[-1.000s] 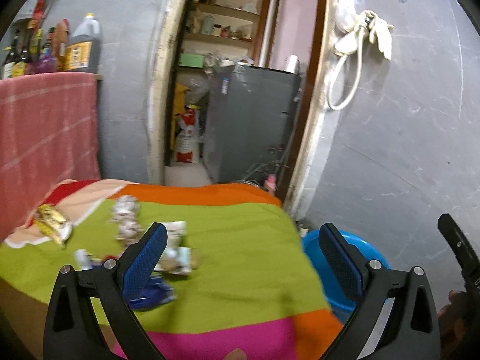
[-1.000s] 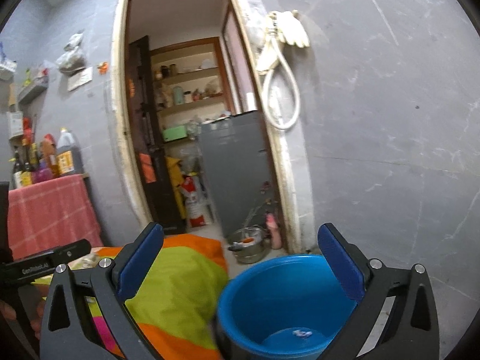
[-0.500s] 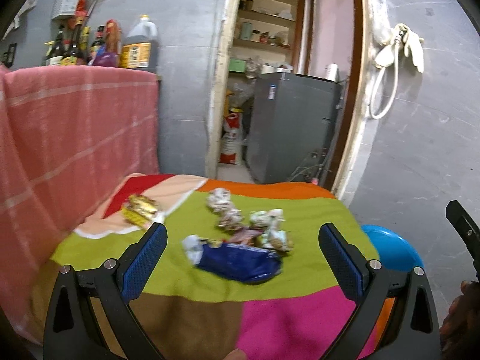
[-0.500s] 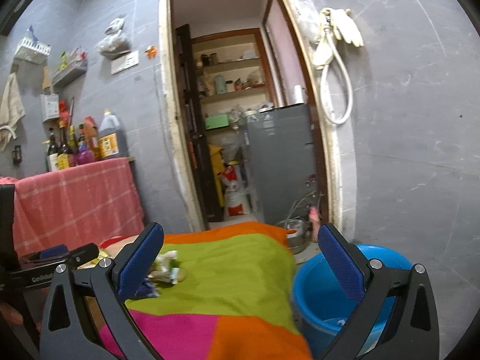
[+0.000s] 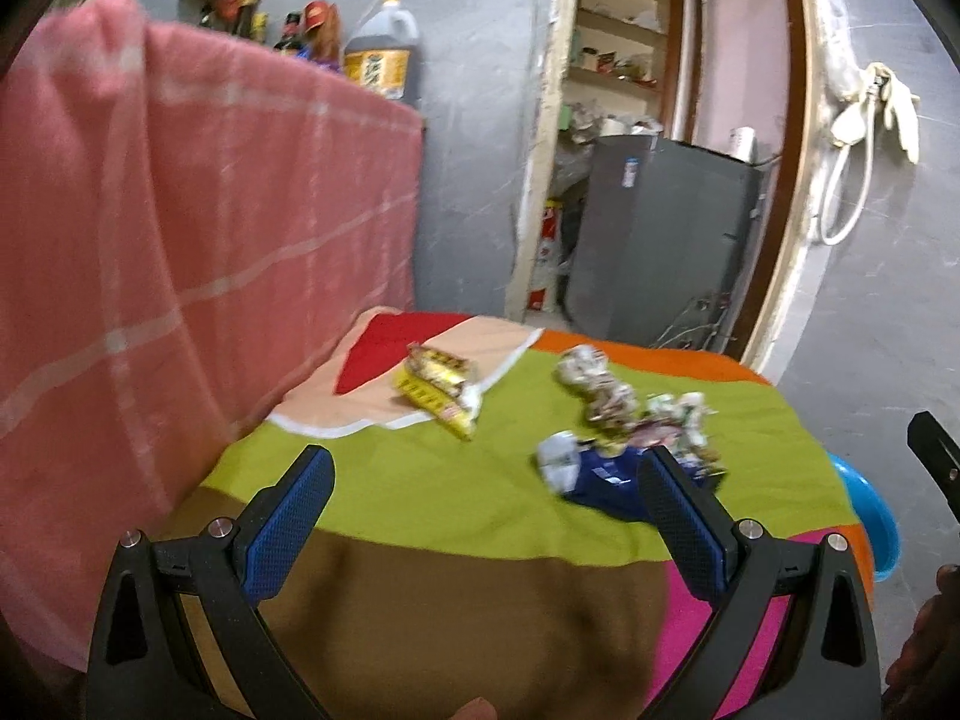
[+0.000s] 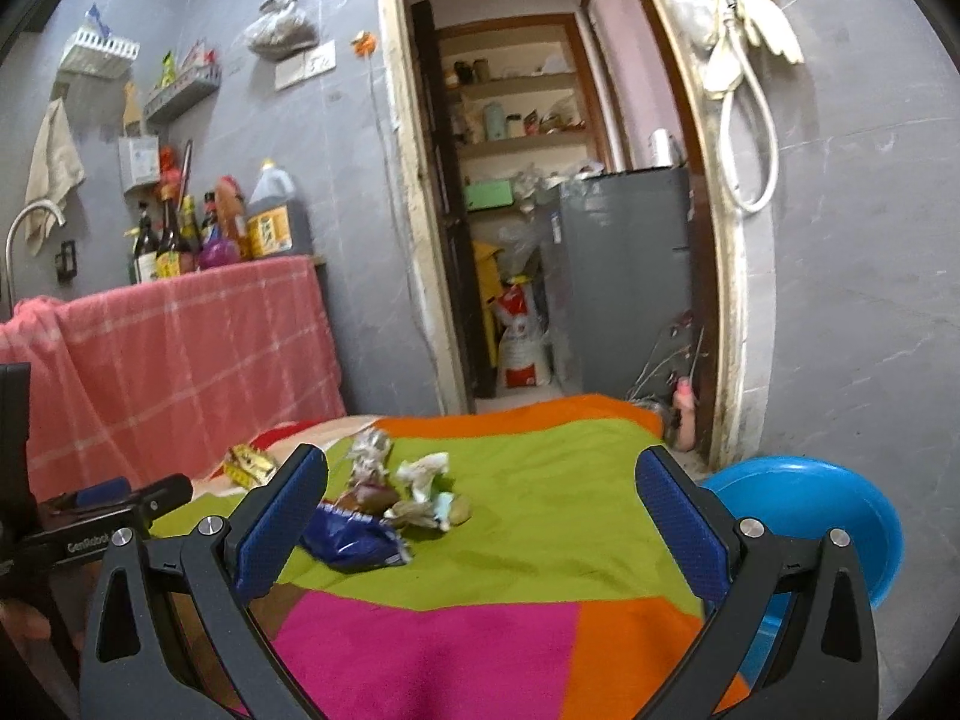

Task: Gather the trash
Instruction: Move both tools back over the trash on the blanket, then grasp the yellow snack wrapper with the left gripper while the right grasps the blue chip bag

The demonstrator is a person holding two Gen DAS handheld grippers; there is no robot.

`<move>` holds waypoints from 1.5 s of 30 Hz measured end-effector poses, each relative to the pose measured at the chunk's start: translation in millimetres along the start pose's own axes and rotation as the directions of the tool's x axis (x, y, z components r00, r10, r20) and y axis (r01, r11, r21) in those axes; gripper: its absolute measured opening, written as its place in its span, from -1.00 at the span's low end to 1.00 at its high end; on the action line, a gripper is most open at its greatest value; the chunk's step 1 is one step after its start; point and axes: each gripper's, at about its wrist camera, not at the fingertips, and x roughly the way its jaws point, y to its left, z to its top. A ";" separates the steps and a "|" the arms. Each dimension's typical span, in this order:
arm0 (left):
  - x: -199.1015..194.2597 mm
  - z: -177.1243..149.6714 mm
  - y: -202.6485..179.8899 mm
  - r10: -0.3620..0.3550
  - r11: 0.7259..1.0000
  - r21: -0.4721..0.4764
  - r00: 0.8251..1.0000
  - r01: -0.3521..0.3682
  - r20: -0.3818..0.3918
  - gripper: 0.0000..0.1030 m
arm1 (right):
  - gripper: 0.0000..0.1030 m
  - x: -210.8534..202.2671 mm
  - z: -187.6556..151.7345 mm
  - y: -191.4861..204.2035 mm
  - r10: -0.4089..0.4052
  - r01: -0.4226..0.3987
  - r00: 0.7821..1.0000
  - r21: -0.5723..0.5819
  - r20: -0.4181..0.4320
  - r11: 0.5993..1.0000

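Observation:
Trash lies on a table under a patchwork cloth (image 5: 420,480) (image 6: 540,516). A yellow wrapper (image 5: 441,390) (image 6: 249,463) sits at the far left. A blue packet (image 5: 606,477) (image 6: 354,534) lies beside several crumpled wrappers (image 5: 606,387) (image 6: 420,474). My left gripper (image 5: 489,516) hovers open over the cloth's near left part, short of the trash, with nothing in it. My right gripper (image 6: 480,516) is open and empty too, its left finger in front of the blue packet. A blue plastic tub (image 6: 810,516) (image 5: 870,516) stands on the floor off the table's right edge.
A pink checked cloth (image 5: 180,240) (image 6: 180,348) hangs on the left, with bottles and an oil jug (image 6: 270,216) on top. Behind the table an open doorway shows a grey cabinet (image 6: 624,276) and shelves. A grey wall with a hung hose (image 6: 744,120) stands on the right.
Both views have swung left, away from the blue tub and toward the trash pile. The left gripper now faces the pink cloth and the yellow wrapper. Both stay open.

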 end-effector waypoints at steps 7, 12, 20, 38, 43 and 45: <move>19.9 -1.3 21.2 0.080 0.997 0.017 0.996 -0.079 -0.051 0.92 | 1.00 29.8 -9.5 13.7 0.034 -0.034 0.995 -0.005 -0.097 0.999; 31.7 -0.8 33.3 0.114 0.993 0.017 0.991 -0.114 -0.074 0.92 | 1.00 44.2 -14.3 22.0 0.048 -0.050 0.989 -0.009 -0.139 0.999; 48.8 0.4 48.4 0.141 0.990 0.021 0.984 -0.139 -0.109 0.92 | 1.00 70.5 -19.5 39.0 0.061 -0.068 0.973 -0.020 -0.223 0.997; 91.7 12.7 64.6 0.137 0.990 0.041 0.969 -0.131 -0.207 0.92 | 1.00 119.9 -33.6 55.9 0.096 -0.100 0.911 0.013 -0.401 0.995; 111.9 18.4 65.9 0.098 0.995 0.049 0.961 -0.088 -0.258 0.92 | 1.00 124.2 -35.9 57.7 0.102 -0.108 0.903 0.010 -0.417 0.994; 116.7 21.0 65.1 0.083 0.996 0.047 0.961 -0.073 -0.265 0.92 | 0.99 126.4 -36.7 57.5 0.101 -0.106 0.900 0.010 -0.425 0.994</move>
